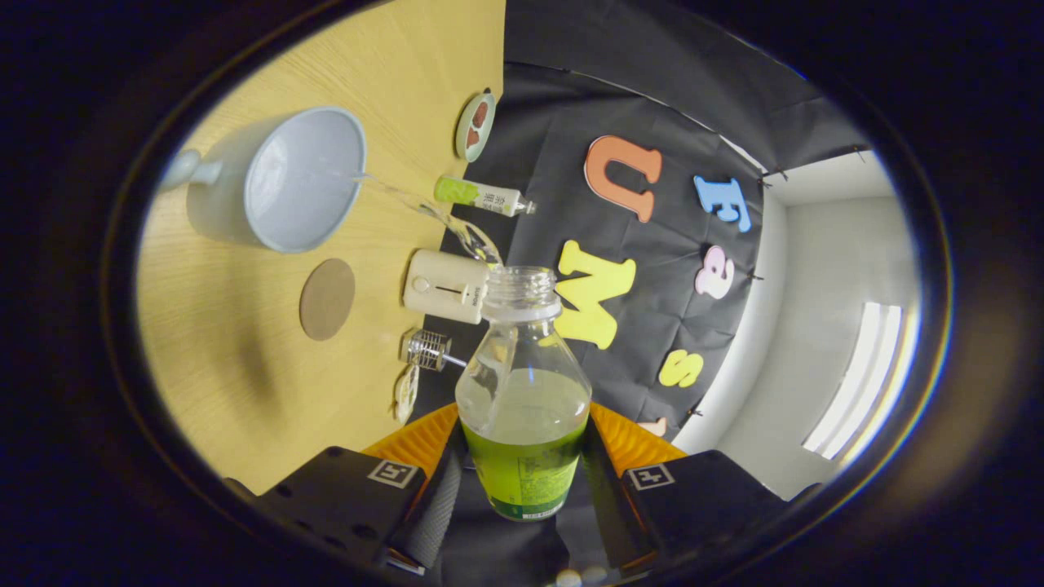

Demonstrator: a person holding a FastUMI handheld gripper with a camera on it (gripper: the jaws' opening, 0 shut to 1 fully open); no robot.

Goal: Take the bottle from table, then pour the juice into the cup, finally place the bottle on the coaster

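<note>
- Gripper is clamping the bottle, tilted toward the cup.
- Juice stream is entering the cup: pouring step.
- Next: righting the bottle, setting it on the coaster near the cup.

Open clear bottle, green juice inside, tipped toward pale cup — stream reaching it; round brown coaster beside cup.

Two-finger handheld gripper with blocky matte housings low on either side, each carrying a small square white-bordered marker tag on top. Ribbed orange panels behind the housings, fanning outward, and small round holes, perhaps screw recesses, along the left housing's edge. Textured, ridged strip on the inner face of the left finger.
</note>
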